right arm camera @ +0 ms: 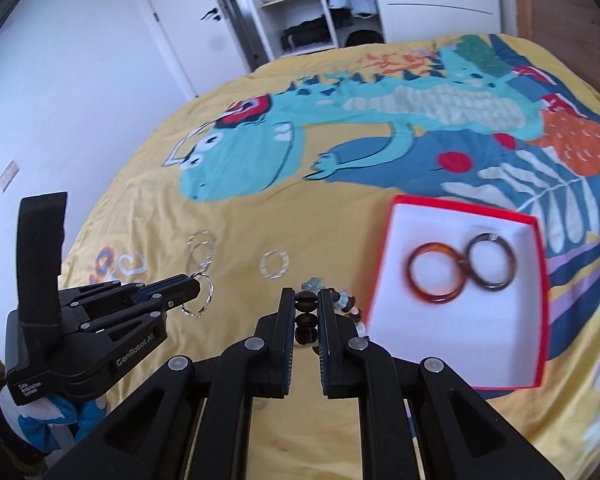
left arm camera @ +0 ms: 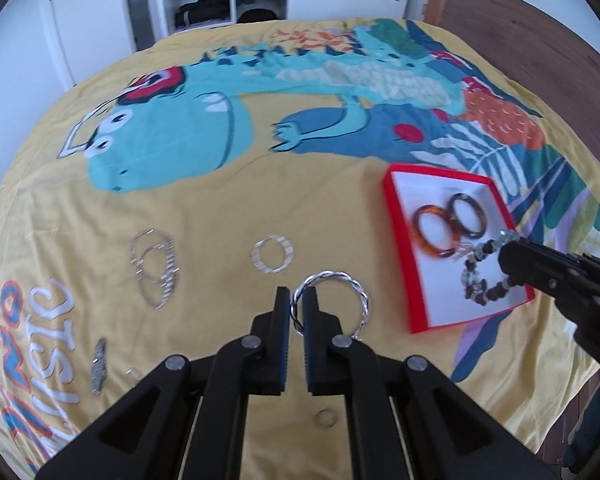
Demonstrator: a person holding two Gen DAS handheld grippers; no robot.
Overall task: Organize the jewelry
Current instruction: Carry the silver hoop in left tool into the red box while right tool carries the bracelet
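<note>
Left wrist view: the left gripper (left arm camera: 296, 300) is seen clenched on a twisted silver bangle (left arm camera: 332, 300), whose rim is pinched between the two fingers while the rest of the ring hangs out to the right of them. Right wrist view: the right gripper (right arm camera: 306, 300) is seen clenched on a beaded bracelet (right arm camera: 305, 314); dark round beads are stacked between the fingers, and pale blue and dark beads trail off to the right. In the left view the same bracelet (left arm camera: 482, 276) is recorded dangling from the right gripper's tip over the near part of a red box (left arm camera: 398, 236).

The box, white inside, is placed on a yellow bedspread (left arm camera: 220, 220) printed with a dinosaur. Two bangles are noted inside it, side by side and touching: an amber bangle (left arm camera: 420, 236) and a dark brown bangle (left arm camera: 480, 216).

On the bedspread, to the left of the box, a pale flat bracelet (left arm camera: 272, 254) is recorded, and further left a pair of sparkling silver bangles (left arm camera: 156, 270) overlapping one another. Nearer the camera, a small ring (left arm camera: 325, 418) and a silver watch-like band (left arm camera: 99, 366) are seen, blurred.

A wardrobe with open shelves (right arm camera: 296, 8) is noted beyond the bed.
</note>
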